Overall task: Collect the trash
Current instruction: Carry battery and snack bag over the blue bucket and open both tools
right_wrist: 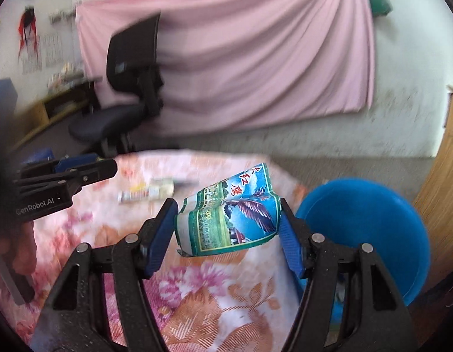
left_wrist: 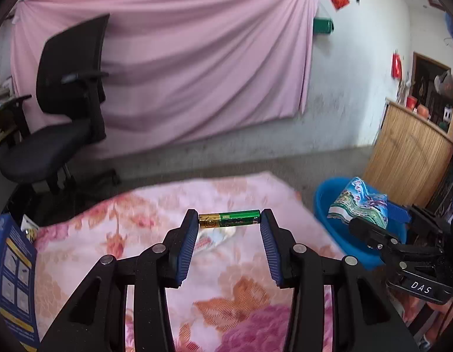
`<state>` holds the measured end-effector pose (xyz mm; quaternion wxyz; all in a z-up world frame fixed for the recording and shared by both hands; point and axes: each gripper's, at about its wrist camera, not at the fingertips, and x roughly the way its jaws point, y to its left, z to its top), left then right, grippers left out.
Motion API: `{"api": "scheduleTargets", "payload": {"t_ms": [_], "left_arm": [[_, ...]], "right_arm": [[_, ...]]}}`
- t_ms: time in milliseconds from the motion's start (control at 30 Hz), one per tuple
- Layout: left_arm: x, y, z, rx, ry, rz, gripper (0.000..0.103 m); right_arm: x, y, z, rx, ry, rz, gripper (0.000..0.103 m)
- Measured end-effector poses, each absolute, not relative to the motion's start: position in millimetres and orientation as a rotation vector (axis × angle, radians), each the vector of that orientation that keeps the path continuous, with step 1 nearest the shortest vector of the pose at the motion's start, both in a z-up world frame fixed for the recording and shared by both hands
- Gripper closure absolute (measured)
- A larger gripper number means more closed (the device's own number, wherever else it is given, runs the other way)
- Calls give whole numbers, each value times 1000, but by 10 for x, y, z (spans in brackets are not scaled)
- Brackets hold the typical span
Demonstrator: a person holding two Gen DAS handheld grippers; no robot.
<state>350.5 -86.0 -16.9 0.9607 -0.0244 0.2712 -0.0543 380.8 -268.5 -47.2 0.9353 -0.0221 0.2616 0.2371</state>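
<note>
Left gripper [left_wrist: 229,220] clamps a green-and-gold battery [left_wrist: 229,219] end to end, raised above the floral cloth [left_wrist: 197,278]. Right gripper [right_wrist: 228,220] pinches a crumpled printed packet [right_wrist: 229,220] by its sides, over the cloth's edge just beside the blue basin [right_wrist: 373,205].

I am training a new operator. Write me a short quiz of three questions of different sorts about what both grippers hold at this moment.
1. True or false: the left gripper clamps the battery end to end, lifted above the floral blanket.
2. What does the right gripper hold? A) a battery B) a crumpled printed packet C) nothing
3. Fill in: the container to the right of the blanket is a blue ____.

Key
1. True.
2. B, the crumpled printed packet.
3. Basin: the blue basin.
</note>
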Motion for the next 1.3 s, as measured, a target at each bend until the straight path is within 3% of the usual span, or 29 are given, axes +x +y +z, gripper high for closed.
{"api": "scheduleTargets", "payload": {"t_ms": [267, 467, 700, 967, 1300], "left_arm": [[3368, -1168, 340, -25, 294, -149, 65], [3351, -1485, 512, -2, 186, -239, 65], [3300, -2004, 448, 121, 114, -349, 65], [3434, -2485, 262, 170, 155, -434, 65], [3873, -2732, 21, 136, 415, -458, 65]], "right_arm": [[3465, -3213, -95, 82, 198, 340, 11], [3230, -3512, 14, 95, 48, 217, 10], [3202, -3851, -32, 103, 66, 124, 10], [3305, -4300, -216, 174, 156, 48, 10], [3603, -4428, -495, 226, 327, 38, 10]]}}
